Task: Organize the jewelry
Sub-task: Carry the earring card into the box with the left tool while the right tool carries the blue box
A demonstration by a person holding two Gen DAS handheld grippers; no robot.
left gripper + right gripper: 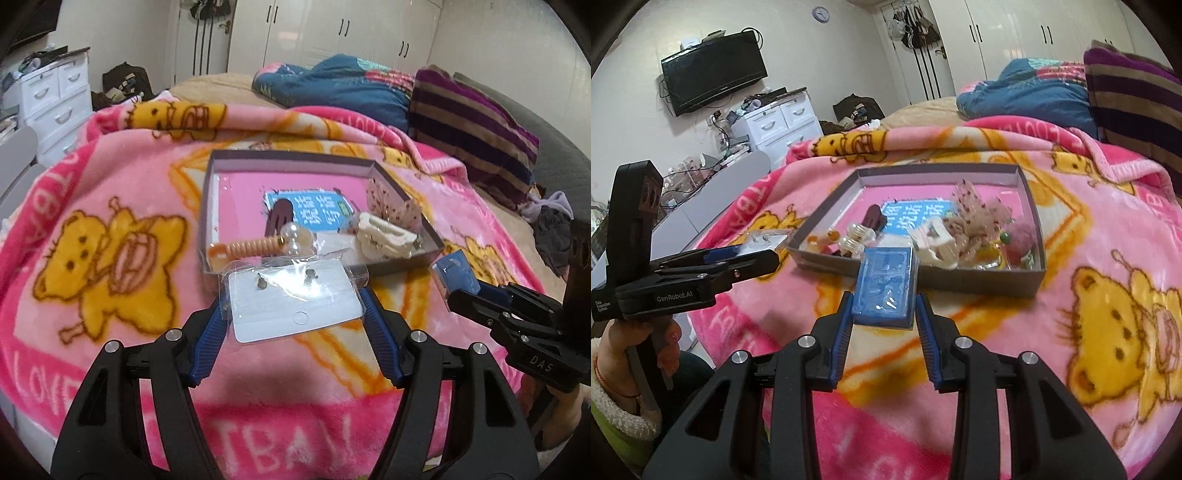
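Left wrist view shows the left hand-held gripper (293,299) clamped on an earring card (295,302) in a clear sleeve, held just short of the gray tray (218,162) ahead on the pink blanket (110,206). To its right, the right hand-held gripper (882,299) is clamped on a blue case (884,286), likewise near the tray's front wall.
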